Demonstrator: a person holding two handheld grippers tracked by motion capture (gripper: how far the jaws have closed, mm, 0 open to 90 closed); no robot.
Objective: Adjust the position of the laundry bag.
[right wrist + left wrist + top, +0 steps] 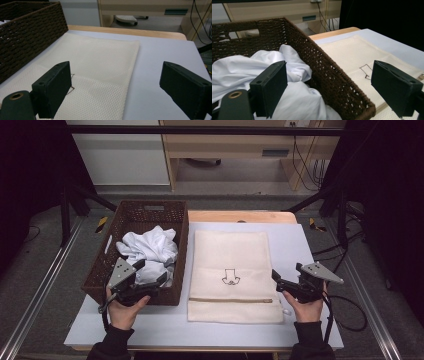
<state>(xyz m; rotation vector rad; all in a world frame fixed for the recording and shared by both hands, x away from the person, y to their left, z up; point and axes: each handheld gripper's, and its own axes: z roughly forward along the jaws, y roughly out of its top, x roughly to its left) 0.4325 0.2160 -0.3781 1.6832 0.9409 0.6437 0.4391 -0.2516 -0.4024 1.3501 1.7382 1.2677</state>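
Observation:
A dark brown woven basket (pixel 125 215) stands at the table's left and holds a crumpled white cloth (pixel 150 251). My left gripper (pixel 151 272) hovers open over the basket's near right corner; in the left gripper view its jaws straddle the basket wall (pixel 329 72), one above the white cloth (pixel 294 100), the other above the bag. A cream mesh laundry bag (pixel 231 270) with a small black print and a zipper lies flat in the table's middle. My right gripper (pixel 276 281) is open just off the bag's right edge, nothing between its jaws; the bag (pixel 100 75) lies ahead of them.
The light grey table mat (pixel 300 245) has bare room right of the bag and along the near edge. Behind the table stand a wooden desk (pixel 240 150) and hanging cables (pixel 305 160). Metal rails (pixel 40 285) run along both sides.

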